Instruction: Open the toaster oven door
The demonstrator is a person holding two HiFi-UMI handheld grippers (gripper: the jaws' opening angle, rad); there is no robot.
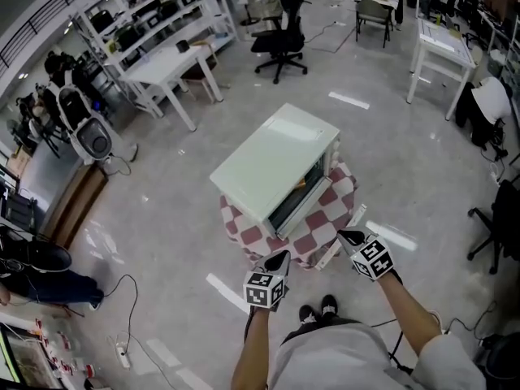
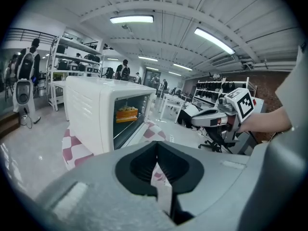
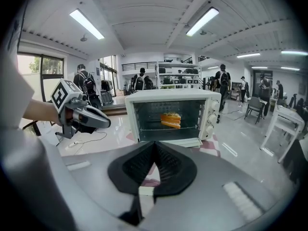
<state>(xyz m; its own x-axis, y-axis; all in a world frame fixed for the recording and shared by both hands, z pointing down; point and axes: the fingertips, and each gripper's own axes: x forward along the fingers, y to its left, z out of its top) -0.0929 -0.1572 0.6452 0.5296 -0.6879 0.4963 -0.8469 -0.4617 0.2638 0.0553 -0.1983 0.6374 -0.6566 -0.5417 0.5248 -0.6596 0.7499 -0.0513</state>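
One pale toaster oven [image 3: 173, 114], door [image 3: 185, 142] lowered, holds orange food [image 3: 171, 120].

the toaster oven [image 1: 272, 169] sits on a cloth-covered stand [image 1: 244, 232], with food [image 3: 170, 120] inside it. in the head view the left gripper [image 1: 280, 257] lies at the oven's 6 o'clock and the right gripper [image 1: 348, 236] at 5 o'clock. an office chair [image 1: 280, 39] stands well off at 12 o'clock and a table [image 1: 171, 63] at 10 o'clock.
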